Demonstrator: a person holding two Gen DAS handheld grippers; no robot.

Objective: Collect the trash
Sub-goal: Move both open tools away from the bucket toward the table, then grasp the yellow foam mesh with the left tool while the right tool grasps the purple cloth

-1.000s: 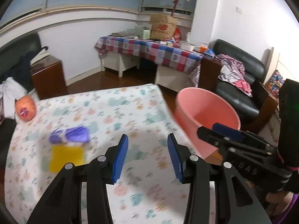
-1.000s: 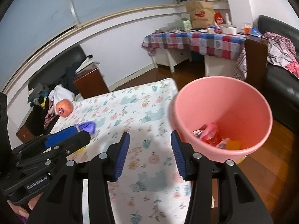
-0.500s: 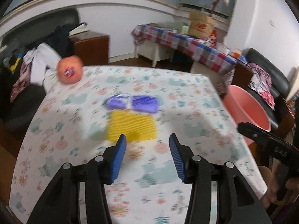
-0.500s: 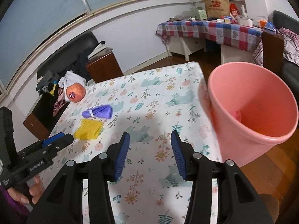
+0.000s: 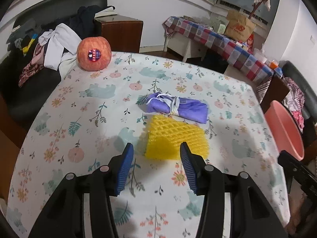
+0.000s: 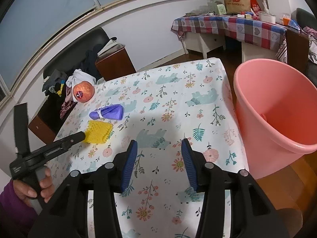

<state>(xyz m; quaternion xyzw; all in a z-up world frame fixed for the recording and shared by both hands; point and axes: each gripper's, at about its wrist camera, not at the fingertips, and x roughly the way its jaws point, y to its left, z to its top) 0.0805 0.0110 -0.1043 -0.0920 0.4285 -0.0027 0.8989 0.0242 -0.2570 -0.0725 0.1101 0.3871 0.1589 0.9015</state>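
Note:
A yellow foam net [image 5: 174, 136] lies on the patterned tablecloth [image 5: 95, 107], with a purple tied cloth bundle [image 5: 176, 107] just behind it. My left gripper [image 5: 156, 154] is open and empty, its tips right at the net's near edge. In the right wrist view the net [image 6: 98, 131] and the bundle [image 6: 108, 112] lie at the left, with the left gripper [image 6: 79, 136] touching the net. My right gripper [image 6: 159, 148] is open and empty above the table's middle. The pink bucket [image 6: 277, 115] stands off the table's right edge; a scrap of trash shows inside.
A wrapped orange fruit [image 5: 94, 53] sits at the table's far left corner, also in the right wrist view [image 6: 83, 91]. A dark sofa with clothes [image 5: 49, 39] and a wooden cabinet [image 5: 120, 33] stand behind. A checkered side table [image 6: 237, 25] is at the back right.
My left gripper has swung left from the bucket and come down to the yellow net. My right gripper has drawn back from over the bucket to above the table. Both stayed open.

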